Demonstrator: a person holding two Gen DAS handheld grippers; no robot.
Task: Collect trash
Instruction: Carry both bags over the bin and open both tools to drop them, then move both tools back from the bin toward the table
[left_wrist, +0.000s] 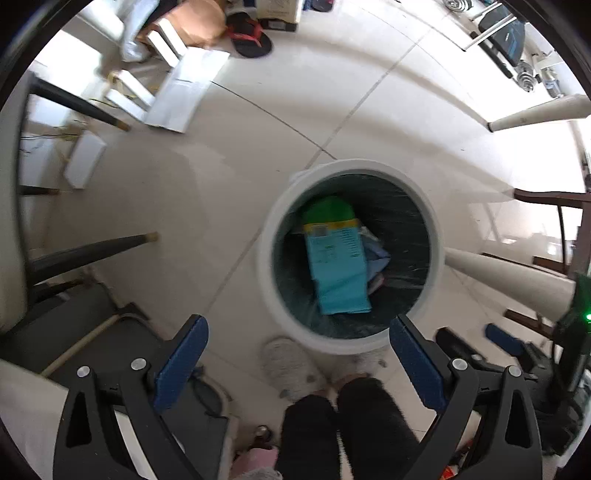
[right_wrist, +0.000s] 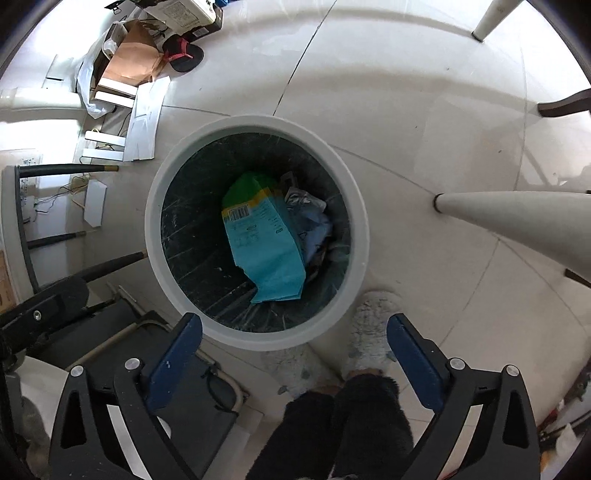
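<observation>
A round white trash bin (left_wrist: 267, 254) (right_wrist: 360, 236) with a dark liner stands on the tiled floor. Inside lies a blue bag with a green and yellow top (left_wrist: 338, 266) (right_wrist: 264, 240), beside crumpled grey and blue scraps (right_wrist: 308, 218). My left gripper (left_wrist: 299, 336) is open and empty, above the bin's near rim. My right gripper (right_wrist: 295, 332) is open and empty, also above the near rim. The other gripper's blue pads (left_wrist: 502, 338) show at the right of the left wrist view.
The person's slippered feet (right_wrist: 373, 332) and dark trouser legs (left_wrist: 351, 424) stand just before the bin. White table legs (right_wrist: 517, 221) lie right. Black chair legs (left_wrist: 92, 251), white boxes (left_wrist: 184, 88), a brown bag (right_wrist: 129, 55) and a sandal (left_wrist: 249, 35) lie left and far.
</observation>
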